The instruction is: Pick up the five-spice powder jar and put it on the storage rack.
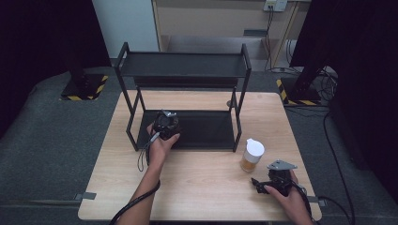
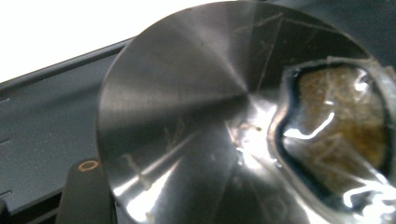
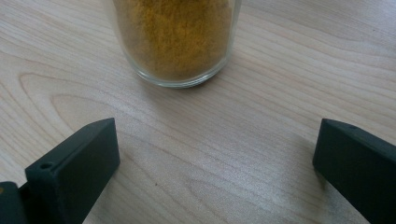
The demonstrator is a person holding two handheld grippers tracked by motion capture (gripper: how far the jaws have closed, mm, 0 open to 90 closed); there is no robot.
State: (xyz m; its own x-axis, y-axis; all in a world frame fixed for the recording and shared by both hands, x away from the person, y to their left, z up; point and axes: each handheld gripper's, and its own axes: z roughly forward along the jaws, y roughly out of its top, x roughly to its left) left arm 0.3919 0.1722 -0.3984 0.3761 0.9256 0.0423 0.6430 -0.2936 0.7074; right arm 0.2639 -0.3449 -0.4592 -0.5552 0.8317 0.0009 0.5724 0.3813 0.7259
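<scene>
At lower right of the high view, the right gripper [image 1: 261, 184] held its jaws wide, empty, facing the spice jar [image 1: 251, 156] (glass: slick, breakable; grip mid-body). The left gripper's [image 1: 165, 123] jaws: cannot tell.

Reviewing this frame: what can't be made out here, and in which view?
- Left gripper, high view: its jaws and any held thing are hidden under its body and the hand.
- Round brushed-metal lid with a clear window, left gripper view: blurred, cut off by the edges; only one black jaw shows, so the grip is unclear.
- Glass jar of yellow powder, right gripper view: top cut off by the upper edge.
</scene>
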